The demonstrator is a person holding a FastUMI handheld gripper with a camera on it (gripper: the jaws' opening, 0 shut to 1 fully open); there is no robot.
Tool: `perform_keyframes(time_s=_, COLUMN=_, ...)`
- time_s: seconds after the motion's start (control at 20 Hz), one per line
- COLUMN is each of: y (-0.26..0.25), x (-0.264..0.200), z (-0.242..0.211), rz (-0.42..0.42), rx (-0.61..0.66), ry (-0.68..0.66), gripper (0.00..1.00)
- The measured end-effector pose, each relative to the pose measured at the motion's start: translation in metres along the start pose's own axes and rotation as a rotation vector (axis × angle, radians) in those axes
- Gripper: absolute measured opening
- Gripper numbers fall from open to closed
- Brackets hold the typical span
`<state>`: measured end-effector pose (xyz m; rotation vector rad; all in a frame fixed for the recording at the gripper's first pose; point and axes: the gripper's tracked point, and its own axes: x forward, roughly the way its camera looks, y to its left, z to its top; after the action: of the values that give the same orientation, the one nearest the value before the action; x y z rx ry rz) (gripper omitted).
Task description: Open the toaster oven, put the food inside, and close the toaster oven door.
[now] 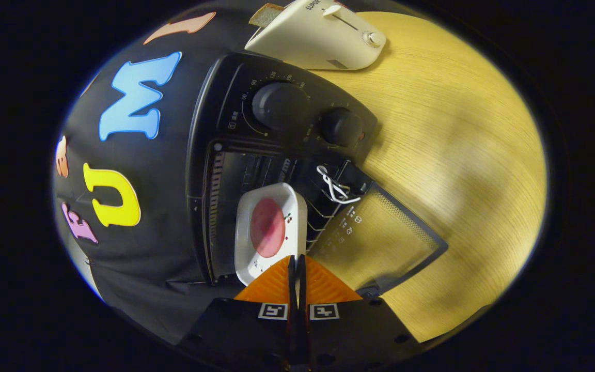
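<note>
Gripper view, read from the left: the black toaster oven (pixel 235 129) stands against the booth's cloth wall, rotated in this view so that its control panel with a large knob (pixel 279 106) and a smaller knob (pixel 340 126) lies at the far end of its front. Its cavity is open, with a wire rack (pixel 323 217) showing inside. A white square plate (pixel 270 230) carrying a round pinkish slice of food (pixel 267 227) sits partly in the cavity mouth, on the rack. The gripper (pixel 297 266) is just behind the plate: its two fingers are pressed close together with only a thin slit between them, and the plate's near rim meets their tips, so they appear to pinch that rim. Right of the plate, the glass oven door (pixel 385 243) is swung fully open and lies over the light wooden table (pixel 457 155). Beyond the oven stands a cream pop-up toaster (pixel 318 41) with a slice of bread (pixel 265 14) in its slot.
</note>
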<state>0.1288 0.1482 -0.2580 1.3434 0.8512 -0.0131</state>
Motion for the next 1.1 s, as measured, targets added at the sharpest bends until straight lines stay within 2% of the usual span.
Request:
perform_keyframes(time_s=0.3, y=0.006, x=0.031, z=0.017, rz=0.030, rx=0.046, ry=-0.102, gripper=0.02)
perform_keyframes(time_s=0.7, y=0.019, x=0.052, z=0.024, rz=0.039, rx=0.137, ry=-0.150, gripper=0.02)
perform_keyframes(time_s=0.9, y=0.020, x=0.049, z=0.024, rz=0.030, rx=0.122, ry=-0.185, gripper=0.02)
perform_keyframes(time_s=1.1, y=0.021, x=0.038, z=0.019, rz=0.035, rx=0.064, ry=-0.186, gripper=0.09)
